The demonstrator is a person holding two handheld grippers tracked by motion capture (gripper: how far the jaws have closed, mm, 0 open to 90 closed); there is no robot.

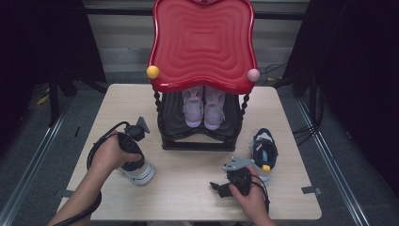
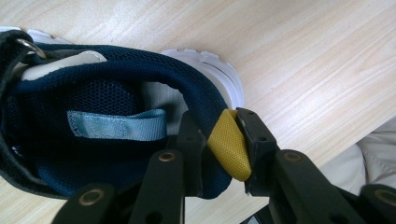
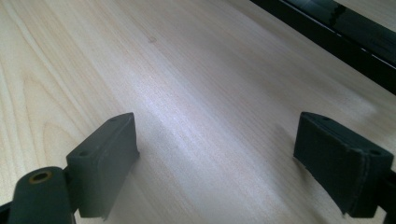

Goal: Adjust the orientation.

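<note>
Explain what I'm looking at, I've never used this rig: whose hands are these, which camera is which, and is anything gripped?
There is no robot arm: a person holds a two-jaw gripper in each hand. The high view looks down on the wooden table; the other two cameras ride on the grippers. On the table stands a black rack with a red top and pale pink shoes on its shelf. A loose navy shoe lies to the right. The left gripper is shut on the heel of the held navy shoe, at its yellow tab. The right gripper is open over bare wood.
</note>
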